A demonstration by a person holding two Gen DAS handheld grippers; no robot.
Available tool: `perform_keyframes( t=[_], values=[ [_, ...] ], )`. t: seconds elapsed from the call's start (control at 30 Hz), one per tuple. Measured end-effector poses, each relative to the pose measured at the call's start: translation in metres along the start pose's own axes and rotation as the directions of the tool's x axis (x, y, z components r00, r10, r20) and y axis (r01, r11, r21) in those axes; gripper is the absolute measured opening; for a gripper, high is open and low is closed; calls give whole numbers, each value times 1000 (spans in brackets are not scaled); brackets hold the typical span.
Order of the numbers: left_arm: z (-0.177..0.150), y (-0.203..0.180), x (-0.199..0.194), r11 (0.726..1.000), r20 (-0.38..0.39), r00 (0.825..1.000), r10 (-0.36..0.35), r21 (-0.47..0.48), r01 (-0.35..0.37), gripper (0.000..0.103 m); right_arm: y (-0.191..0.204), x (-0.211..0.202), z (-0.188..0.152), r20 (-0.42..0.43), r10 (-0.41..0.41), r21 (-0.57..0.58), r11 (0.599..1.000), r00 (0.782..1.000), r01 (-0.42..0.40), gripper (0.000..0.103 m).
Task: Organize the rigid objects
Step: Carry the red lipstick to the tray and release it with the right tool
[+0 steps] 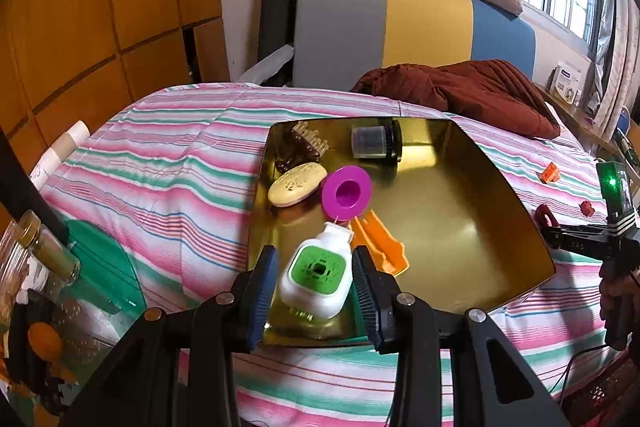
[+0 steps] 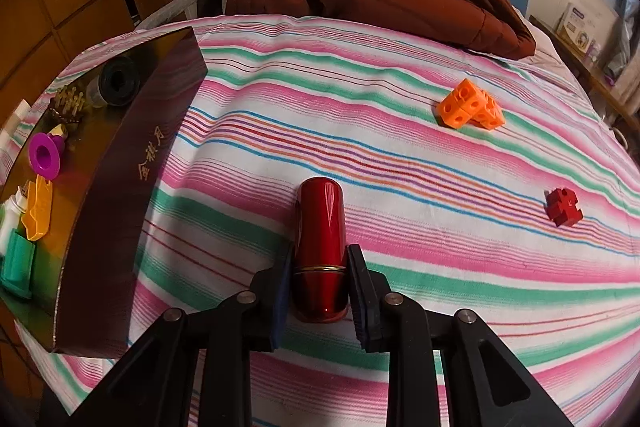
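Toys and small hard things are being gathered into a shiny gold tray [image 1: 472, 227] that sits on a striped bed [image 2: 360, 131]. This looks like the middle of the job, since some things are in the tray and some are still out on the bed.

The left tool [image 1: 314, 279] is over the near edge of the tray. Its two blue pads sit on each side of a white and green plastic box [image 1: 316, 273]. They look pressed on it, so I think the box is held. It hangs just above the tray floor, next to an orange scoop [image 1: 380, 243] and a purple cup [image 1: 347, 193]. A cream soap case [image 1: 297, 183], a brown comb [image 1: 298, 143] and a black jar [image 1: 376, 143] lie farther back in the tray.

The right tool [image 2: 320, 275] is squeezed tight on a red lipstick tube [image 2: 320, 247]. The tube points away from the tool, over the bed, and the tray's dark side wall [image 2: 132, 203] is off to the left.

Next, I think the left tool should let the box go in a free spot in the tray. The right tool has to carry the tube left, lift it over the wall, and set it down where nothing is in the way. An orange block [image 2: 470, 105] and a red block [image 2: 564, 207] still wait on the bed.
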State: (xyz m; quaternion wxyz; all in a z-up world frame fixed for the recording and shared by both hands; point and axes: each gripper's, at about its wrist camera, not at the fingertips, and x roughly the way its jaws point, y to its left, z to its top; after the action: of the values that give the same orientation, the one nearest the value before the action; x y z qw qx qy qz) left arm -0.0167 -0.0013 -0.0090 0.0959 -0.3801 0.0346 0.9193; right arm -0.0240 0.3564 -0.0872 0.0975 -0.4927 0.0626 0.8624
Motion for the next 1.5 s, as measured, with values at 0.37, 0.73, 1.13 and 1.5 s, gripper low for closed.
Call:
perform_keyframes(
  t=[0.37,0.73,1.13,1.5],
  values=[
    [-4,10,-4,1000,5,1000,7,-16,-7,38,8,-7,-1,11,23,37,999,1000,-23,26],
    [-4,15,-1,1000,-6,1000,16,-24,-16,38,38,-58,23,153,83,-6,997,985,-83,26],
    [-8,21,2,998,-9,1000,28,-48,-28,38,129,-84,34,150,269,-186,953,951,-240,26],
    [-16,42,4,993,-18,998,62,-100,-63,38,202,-26,7,-60,238,-261,934,969,-245,26]
  ],
)
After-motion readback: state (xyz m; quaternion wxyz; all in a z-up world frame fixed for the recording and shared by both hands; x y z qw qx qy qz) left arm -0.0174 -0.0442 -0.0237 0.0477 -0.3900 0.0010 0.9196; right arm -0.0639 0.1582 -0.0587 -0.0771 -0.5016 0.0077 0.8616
